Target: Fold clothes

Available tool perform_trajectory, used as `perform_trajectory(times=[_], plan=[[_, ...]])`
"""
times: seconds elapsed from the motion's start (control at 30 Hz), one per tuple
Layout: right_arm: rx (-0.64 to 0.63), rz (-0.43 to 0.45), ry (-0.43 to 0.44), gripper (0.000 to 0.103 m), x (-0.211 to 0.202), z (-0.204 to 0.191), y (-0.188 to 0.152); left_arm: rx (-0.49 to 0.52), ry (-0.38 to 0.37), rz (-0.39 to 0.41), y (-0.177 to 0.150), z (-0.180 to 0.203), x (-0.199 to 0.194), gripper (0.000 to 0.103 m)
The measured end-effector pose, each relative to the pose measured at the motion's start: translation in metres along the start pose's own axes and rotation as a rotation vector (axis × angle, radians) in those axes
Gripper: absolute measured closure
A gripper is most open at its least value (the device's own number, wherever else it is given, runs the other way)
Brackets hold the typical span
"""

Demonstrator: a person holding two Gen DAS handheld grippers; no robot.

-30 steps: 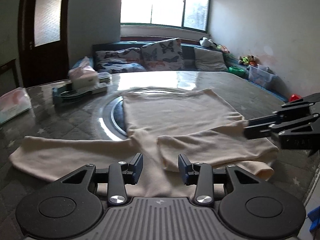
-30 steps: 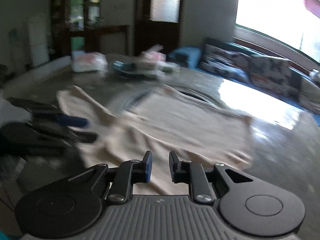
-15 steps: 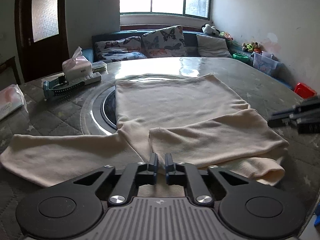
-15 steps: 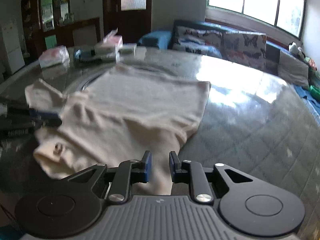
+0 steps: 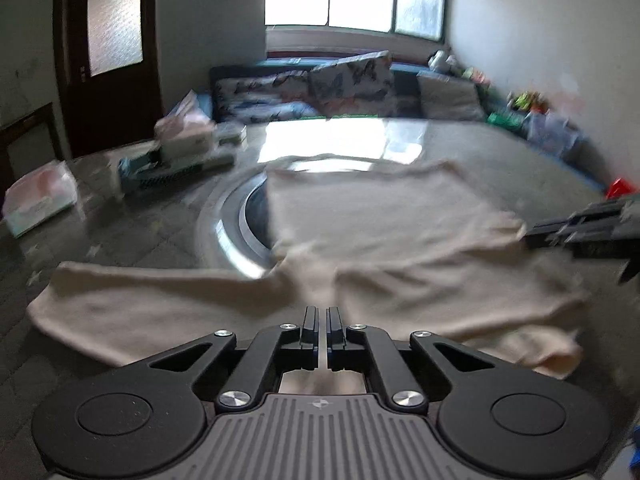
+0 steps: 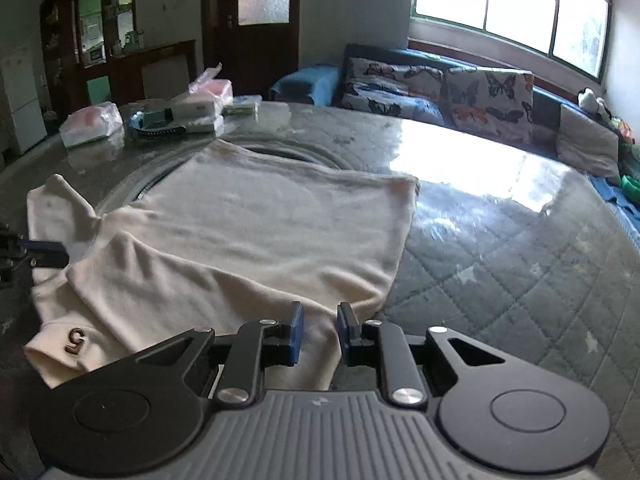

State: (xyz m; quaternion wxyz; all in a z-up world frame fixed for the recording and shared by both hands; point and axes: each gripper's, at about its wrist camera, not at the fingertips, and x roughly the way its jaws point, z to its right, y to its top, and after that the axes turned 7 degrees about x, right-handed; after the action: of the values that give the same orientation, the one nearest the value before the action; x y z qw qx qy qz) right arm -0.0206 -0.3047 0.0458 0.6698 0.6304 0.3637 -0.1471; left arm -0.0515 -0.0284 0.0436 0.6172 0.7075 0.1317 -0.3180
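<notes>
Cream long-sleeved knit top [image 6: 256,224] spread flat on the grey quilted bench [image 6: 520,280], one sleeve folded across. Left tongs [image 5: 323,320] pinched shut at the near neck edge, fabric between them unclear. Right tongs [image 6: 319,320] open, straddling the near sleeve edge, body stretching away ahead.

You've got one cream shirt [image 6: 256,232], two grippers: left gripper [image 5: 323,322], right gripper [image 6: 320,320]. Two butterfly cushions [image 6: 490,98], two tissue packs [image 6: 91,123].

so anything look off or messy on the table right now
Mostly the cream sweater: one sleeve is folded across the chest, the other sleeve still lies stretched out sideways. Nothing looks spilled or damaged.
</notes>
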Motion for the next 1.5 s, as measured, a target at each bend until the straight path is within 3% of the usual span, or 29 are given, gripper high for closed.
perform_trajectory(times=[0.1, 0.27, 0.67, 0.97, 1.13, 1.37, 1.5], plan=[[-0.009, 0.012, 0.035, 0.086, -0.001, -0.009, 0.003, -0.004, -0.089, 0.012, 0.012, 0.016, 0.008, 0.098], [-0.024, -0.003, 0.098, 0.086, 0.01, -0.028, 0.002, 0.018, -0.125, 0.003, 0.022, 0.039, 0.038, 0.097], [-0.01, -0.028, 0.157, 0.086, 0.035, -0.051, 0.008, -0.024, -0.026, -0.032, 0.006, 0.009, 0.044, 0.096], [-0.056, -0.038, 0.219, 0.085, 0.045, -0.087, 0.012, -0.088, 0.01, -0.005, 0.001, -0.015, 0.023, 0.096], [-0.1, -0.046, 0.259, 0.085, 0.051, -0.112, 0.013, -0.147, 0.084, -0.007, -0.009, -0.043, 0.008, 0.096], [-0.158, -0.042, 0.318, 0.085, 0.046, -0.143, 0.014, -0.224, 0.23, -0.011, -0.026, -0.092, -0.012, 0.07], [-0.192, -0.011, 0.319, 0.084, 0.033, -0.151, 0.013, -0.28, 0.315, -0.007, -0.033, -0.118, -0.02, 0.068]])
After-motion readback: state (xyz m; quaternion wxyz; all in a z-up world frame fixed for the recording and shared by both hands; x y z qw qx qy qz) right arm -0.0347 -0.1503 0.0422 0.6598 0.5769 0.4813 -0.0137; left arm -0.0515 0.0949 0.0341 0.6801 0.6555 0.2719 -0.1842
